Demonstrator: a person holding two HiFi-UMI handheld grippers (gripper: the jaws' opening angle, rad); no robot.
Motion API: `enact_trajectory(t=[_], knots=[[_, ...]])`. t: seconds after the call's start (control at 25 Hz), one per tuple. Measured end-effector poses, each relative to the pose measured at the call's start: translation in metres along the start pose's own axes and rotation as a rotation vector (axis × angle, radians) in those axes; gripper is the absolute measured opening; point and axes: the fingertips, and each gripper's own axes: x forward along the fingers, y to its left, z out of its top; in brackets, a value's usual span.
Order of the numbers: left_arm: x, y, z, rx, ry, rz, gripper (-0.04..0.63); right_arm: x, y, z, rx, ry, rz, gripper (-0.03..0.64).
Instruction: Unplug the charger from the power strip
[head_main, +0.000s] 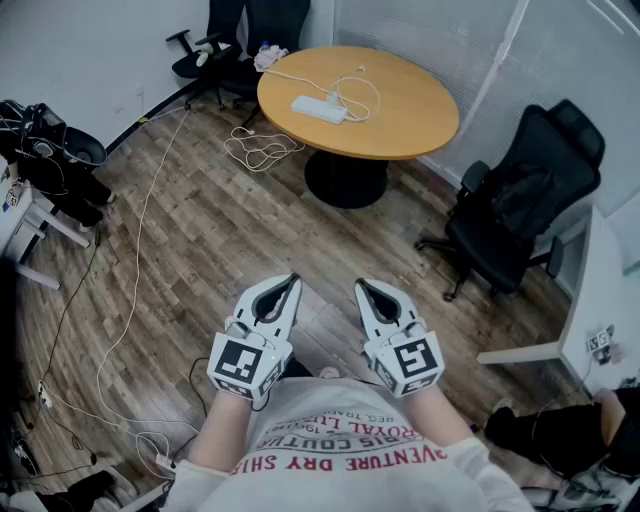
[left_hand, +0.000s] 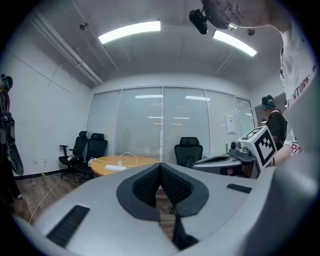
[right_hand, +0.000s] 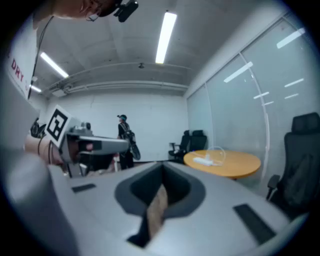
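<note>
I am holding the left gripper (head_main: 291, 280) and the right gripper (head_main: 362, 287) side by side just in front of my chest, both pointing roughly level over the wood-plank floor (head_main: 200, 230). Each one's grey jaws with ribbed black pads are resting together, with nothing between them. The long, white, flat power strip (head_main: 318, 109) is lying on the round, smooth, light-wood desk (head_main: 400, 120) well ahead of both grippers. A small white charger (head_main: 331, 98) is sitting plugged into it, and a thin white cable (head_main: 362, 96) is looping across the desk beside it. A black chair (head_main: 520, 210) is standing to the right of the desk.
</note>
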Motion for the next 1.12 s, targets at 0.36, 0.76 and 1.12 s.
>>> enact_trajectory(t=[0.36,0.76,1.12], knots=[[0.007,0.011,-0.002,-0.003,0.009,-0.001,0.032,0.012,-0.005,0.001,0.023,-0.010,-0.007,0.028],[0.024,0.035,-0.011,-0.033,0.032,0.000,0.032,0.038,-0.018,0.001,0.054,-0.007,-0.028,0.028],[0.048,0.112,-0.001,-0.040,0.033,-0.001,0.032,0.114,-0.029,0.015,0.095,0.010,-0.069,0.028]])
